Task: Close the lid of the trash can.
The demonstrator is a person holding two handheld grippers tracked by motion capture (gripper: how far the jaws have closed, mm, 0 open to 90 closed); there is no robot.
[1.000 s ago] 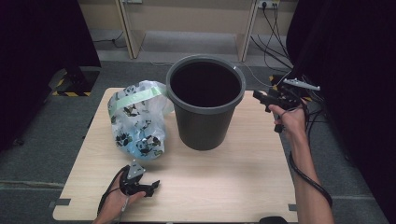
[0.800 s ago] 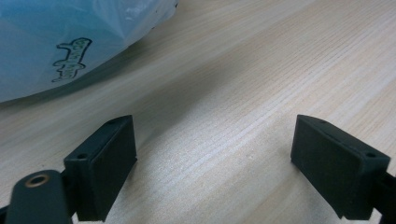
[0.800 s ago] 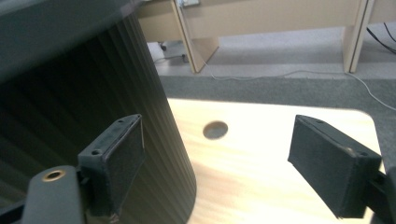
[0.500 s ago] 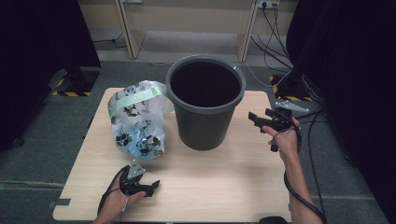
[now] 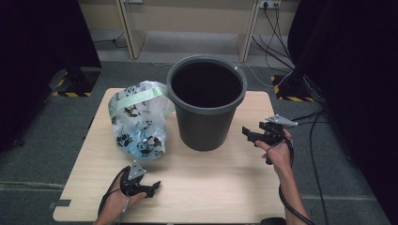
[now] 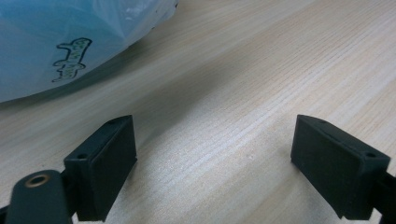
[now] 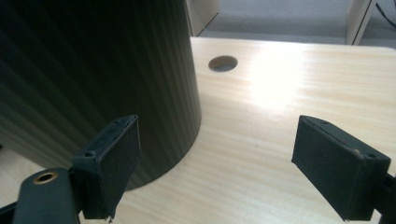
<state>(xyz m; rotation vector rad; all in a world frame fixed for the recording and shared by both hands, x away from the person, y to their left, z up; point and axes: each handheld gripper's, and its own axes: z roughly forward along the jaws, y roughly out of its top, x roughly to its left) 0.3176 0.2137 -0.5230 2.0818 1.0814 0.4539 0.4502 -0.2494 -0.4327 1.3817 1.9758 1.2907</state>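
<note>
Bucket: dark grey plastic bucket (image 5: 206,110) stands upright near the middle of the table, toward the far edge; mouth open; inside reads dark, contents cannot be told.
Bucket wall: ribbed dark side (image 7: 93,79) close in the right gripper view, base resting on the wood.
Bag: clear plastic bag (image 5: 138,122) printed with small dark figures, pale green band near its top, lies on the table touching or just beside the bucket's left side; bulging, pale blue showing through, contents not identifiable.
Bag, near view: pale blue film with a printed figure (image 6: 60,46), resting on the wood beyond the left jaws.
Left gripper: left gripper (image 5: 152,187) low at the table's near edge, near the bag; jaws spread wide, nothing between them.
Right gripper: right gripper (image 5: 248,133) held just right of the bucket, pointing at its wall; jaws wide apart, empty.
Table: light wood table (image 5: 211,187); round cable hole (image 7: 222,63) beyond the bucket.
</note>
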